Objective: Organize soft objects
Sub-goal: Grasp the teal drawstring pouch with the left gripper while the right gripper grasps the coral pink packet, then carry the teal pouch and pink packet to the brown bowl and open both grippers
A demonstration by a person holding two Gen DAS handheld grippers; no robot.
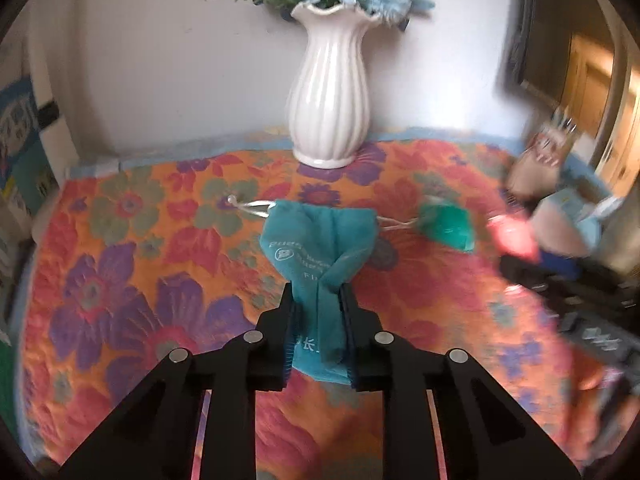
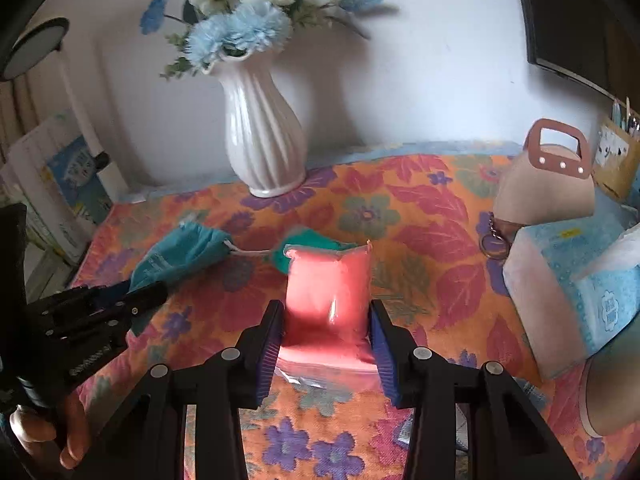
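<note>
Teal drawstring pouch point(image 1: 320, 240), frame centre on floral cloth point(image 1: 120, 240), limp, light, clamped low by left gripper point(image 1: 317, 300); pink squashy packet point(image 2: 326, 292), lower centre, slippery-looking film, pinched at its sides by right gripper point(image 2: 326, 320), likeliest secure hold mid-body.

Black angular tongs point(image 2: 326, 320), silver round screws, blue ribbed pads point(image 2: 384, 344) — bare-skinned hand point(image 2: 60, 436) behind
</note>
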